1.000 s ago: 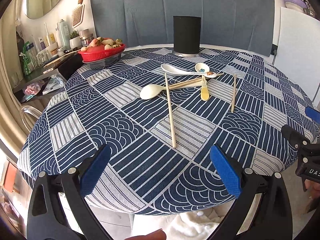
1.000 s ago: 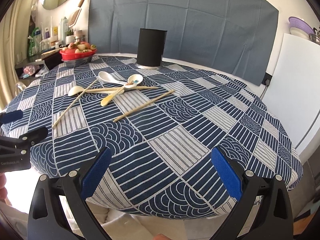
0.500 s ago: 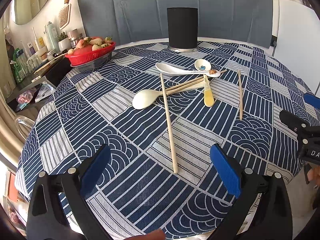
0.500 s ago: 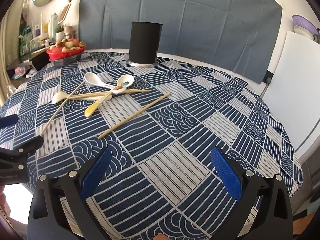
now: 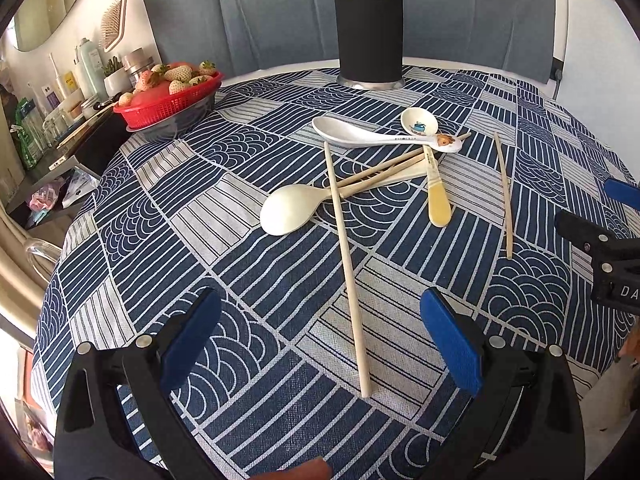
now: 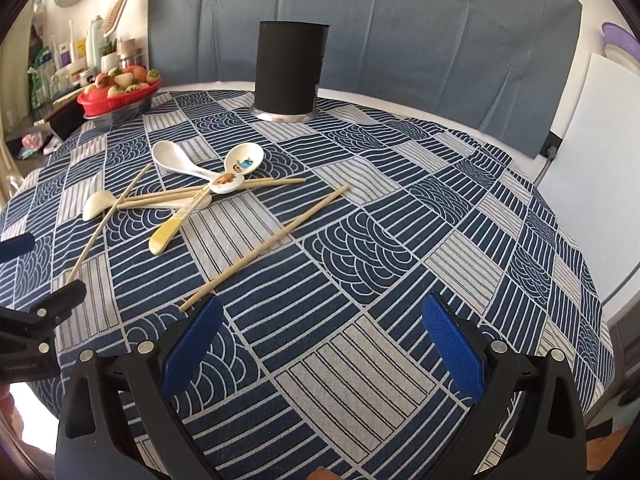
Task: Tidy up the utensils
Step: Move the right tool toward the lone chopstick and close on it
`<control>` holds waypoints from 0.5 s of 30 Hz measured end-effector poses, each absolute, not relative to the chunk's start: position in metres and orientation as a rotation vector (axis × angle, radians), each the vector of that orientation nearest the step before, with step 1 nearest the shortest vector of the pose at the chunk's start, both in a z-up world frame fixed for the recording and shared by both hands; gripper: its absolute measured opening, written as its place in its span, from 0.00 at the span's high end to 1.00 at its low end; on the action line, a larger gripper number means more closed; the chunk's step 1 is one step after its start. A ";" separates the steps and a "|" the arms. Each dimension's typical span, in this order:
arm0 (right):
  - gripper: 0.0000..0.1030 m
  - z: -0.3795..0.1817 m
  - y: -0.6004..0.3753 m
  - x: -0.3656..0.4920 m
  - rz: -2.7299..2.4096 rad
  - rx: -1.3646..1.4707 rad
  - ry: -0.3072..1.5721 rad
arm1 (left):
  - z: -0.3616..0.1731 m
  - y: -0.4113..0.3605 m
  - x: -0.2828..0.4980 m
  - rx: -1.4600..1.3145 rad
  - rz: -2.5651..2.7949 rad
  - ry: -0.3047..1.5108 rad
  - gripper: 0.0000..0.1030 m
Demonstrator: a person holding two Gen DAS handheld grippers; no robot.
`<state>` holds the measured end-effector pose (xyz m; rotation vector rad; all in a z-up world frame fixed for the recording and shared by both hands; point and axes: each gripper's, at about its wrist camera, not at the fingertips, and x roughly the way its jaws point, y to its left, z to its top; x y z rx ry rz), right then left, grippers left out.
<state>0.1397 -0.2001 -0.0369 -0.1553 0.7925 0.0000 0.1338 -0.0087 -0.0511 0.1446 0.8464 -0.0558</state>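
Both grippers empty above the near edge of the table, utensils not yet collected

We hold the left gripper (image 5: 320,344) with its jaws wide apart and nothing between them, and the near end of a long chopstick (image 5: 347,268) lies on the cloth just between its blue pads; this is probably why we aim it there, to take this stick first. The right gripper (image 6: 320,344) is spread wide and empty too, and the tip of another chopstick (image 6: 264,248) lies just beside its left pad. The spoons (image 5: 372,136) and other sticks lie crossed in a loose pile at the middle of the table (image 6: 420,264). The black holder (image 5: 369,38) stands upright at the far side, well apart from the pile, and we judge it is the place for them.
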 end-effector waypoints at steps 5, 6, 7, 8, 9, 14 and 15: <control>0.07 -0.040 -0.198 0.161 0.005 -0.141 0.826 | -0.051 -0.006 0.148 0.153 -0.053 0.850 0.06; 0.07 -0.040 -0.197 0.165 0.003 -0.139 0.831 | -0.051 -0.006 0.150 0.153 -0.056 0.854 0.06; 0.07 -0.040 -0.196 0.170 0.003 -0.137 0.837 | -0.052 -0.005 0.154 0.150 -0.061 0.862 0.06; 0.07 -0.040 -0.195 0.174 0.006 -0.134 0.844 | -0.052 -0.004 0.157 0.146 -0.067 0.871 0.06; 0.07 -0.040 -0.194 0.178 0.010 -0.129 0.851 | -0.053 -0.004 0.160 0.141 -0.071 0.880 0.06; 0.07 -0.047 -0.193 0.198 -0.003 -0.101 0.906 | -0.059 0.003 0.171 0.101 -0.074 0.927 0.04; 0.07 -0.050 -0.193 0.202 -0.005 -0.094 0.924 | -0.060 0.006 0.174 0.074 -0.084 0.940 0.04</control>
